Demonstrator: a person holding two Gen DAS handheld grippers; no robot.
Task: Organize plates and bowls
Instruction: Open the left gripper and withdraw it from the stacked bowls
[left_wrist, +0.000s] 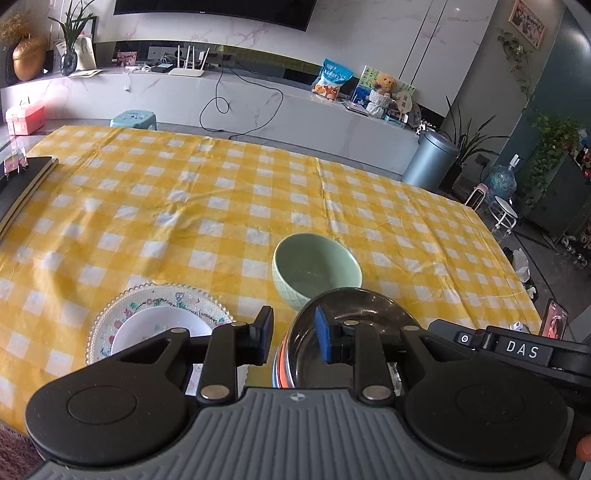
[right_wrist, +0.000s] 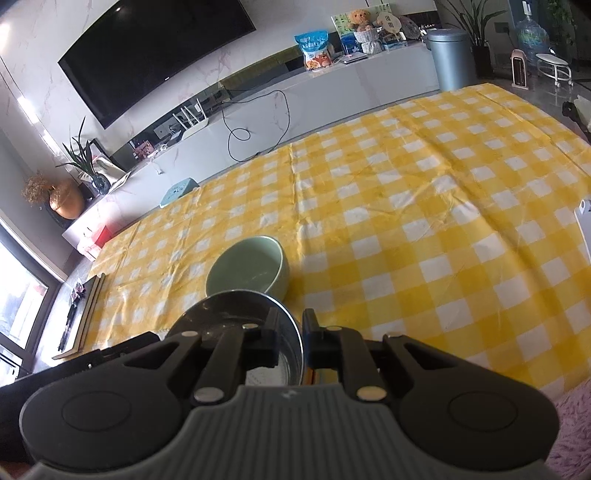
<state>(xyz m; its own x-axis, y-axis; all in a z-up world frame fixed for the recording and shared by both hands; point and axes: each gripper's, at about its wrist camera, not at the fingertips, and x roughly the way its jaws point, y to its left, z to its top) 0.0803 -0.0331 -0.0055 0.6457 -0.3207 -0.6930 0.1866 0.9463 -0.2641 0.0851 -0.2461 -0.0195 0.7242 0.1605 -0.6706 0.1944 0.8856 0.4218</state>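
A steel bowl (left_wrist: 354, 325) sits at the near edge of the yellow checked table, with an orange band on its side. My left gripper (left_wrist: 293, 338) straddles its left rim, one pad outside and one inside, with a gap showing. My right gripper (right_wrist: 290, 341) is shut on the bowl's right rim (right_wrist: 295, 332). A green bowl (left_wrist: 316, 267) stands just beyond the steel bowl and also shows in the right wrist view (right_wrist: 247, 269). A small white plate (left_wrist: 162, 328) lies on a clear patterned plate (left_wrist: 122, 306) to the left.
A dark board or book stack (left_wrist: 22, 184) lies at the table's left edge. A phone (left_wrist: 554, 323) stands at the right edge. A grey bin (left_wrist: 430, 158) and a stool (left_wrist: 135, 119) stand beyond the table.
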